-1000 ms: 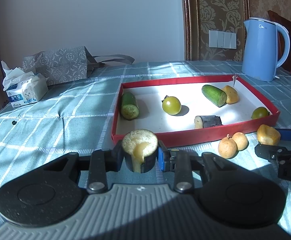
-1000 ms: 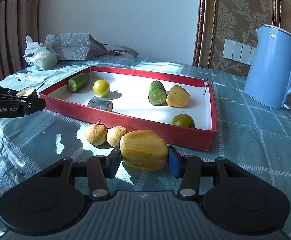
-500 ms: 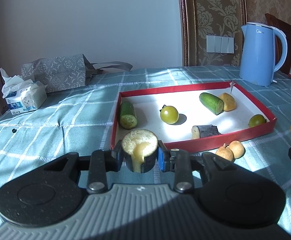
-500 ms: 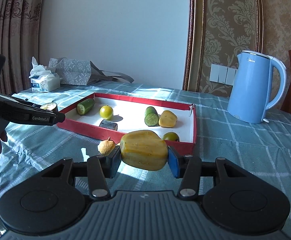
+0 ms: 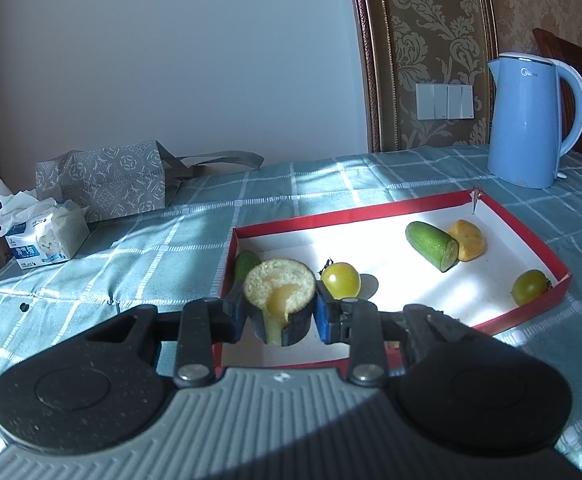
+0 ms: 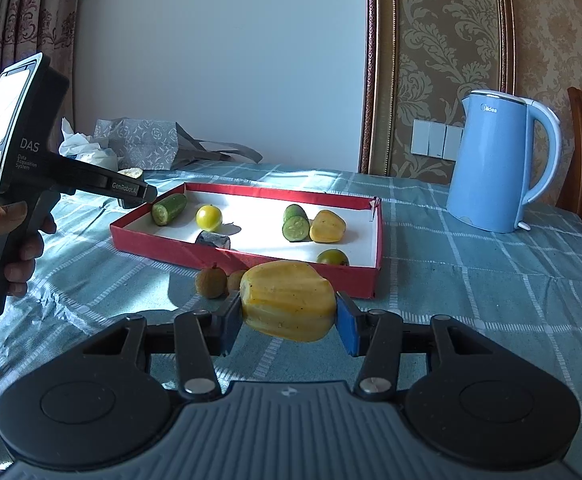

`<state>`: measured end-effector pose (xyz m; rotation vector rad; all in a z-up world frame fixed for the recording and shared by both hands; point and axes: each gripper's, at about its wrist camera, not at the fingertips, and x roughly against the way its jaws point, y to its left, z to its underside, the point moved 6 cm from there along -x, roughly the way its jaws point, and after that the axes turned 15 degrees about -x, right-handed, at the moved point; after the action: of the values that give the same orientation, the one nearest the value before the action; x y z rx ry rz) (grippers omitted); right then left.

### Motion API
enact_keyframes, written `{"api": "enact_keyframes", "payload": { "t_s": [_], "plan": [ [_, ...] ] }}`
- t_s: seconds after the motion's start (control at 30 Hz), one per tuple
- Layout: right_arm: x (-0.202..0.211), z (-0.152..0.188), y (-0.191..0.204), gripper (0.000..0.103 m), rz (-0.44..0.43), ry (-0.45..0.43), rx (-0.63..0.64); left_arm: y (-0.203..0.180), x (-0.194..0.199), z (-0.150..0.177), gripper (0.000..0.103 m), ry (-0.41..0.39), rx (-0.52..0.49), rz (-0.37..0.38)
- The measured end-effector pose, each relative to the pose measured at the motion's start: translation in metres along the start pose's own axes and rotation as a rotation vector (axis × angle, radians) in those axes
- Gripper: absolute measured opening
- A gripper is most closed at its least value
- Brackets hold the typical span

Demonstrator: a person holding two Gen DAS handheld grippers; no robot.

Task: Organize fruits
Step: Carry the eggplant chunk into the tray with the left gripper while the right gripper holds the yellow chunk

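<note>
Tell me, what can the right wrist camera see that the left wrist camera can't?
Only the right wrist view shows the hand, the yellow fruit chunk in the right gripper, and two brown round fruits. Only the left wrist view shows the tissue pack's printed front. Both show the red tray, blue kettle and the left gripper's dark-skinned piece.

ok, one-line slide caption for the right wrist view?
Right gripper carries a yellow fruit chunk toward the red tray; left gripper hovers opposite.
</note>
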<state>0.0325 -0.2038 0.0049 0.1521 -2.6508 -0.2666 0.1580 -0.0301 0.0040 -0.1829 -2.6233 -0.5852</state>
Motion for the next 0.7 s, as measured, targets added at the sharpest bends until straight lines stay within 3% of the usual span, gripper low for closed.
{"api": "enact_keyframes", "payload": {
  "t_s": [0.7],
  "plan": [
    [0.003, 0.002, -0.005, 0.048, -0.004, 0.003, -0.011, -0.013, -0.054, -0.025, 0.03, 0.029, -0.041, -0.007]
  ]
}}
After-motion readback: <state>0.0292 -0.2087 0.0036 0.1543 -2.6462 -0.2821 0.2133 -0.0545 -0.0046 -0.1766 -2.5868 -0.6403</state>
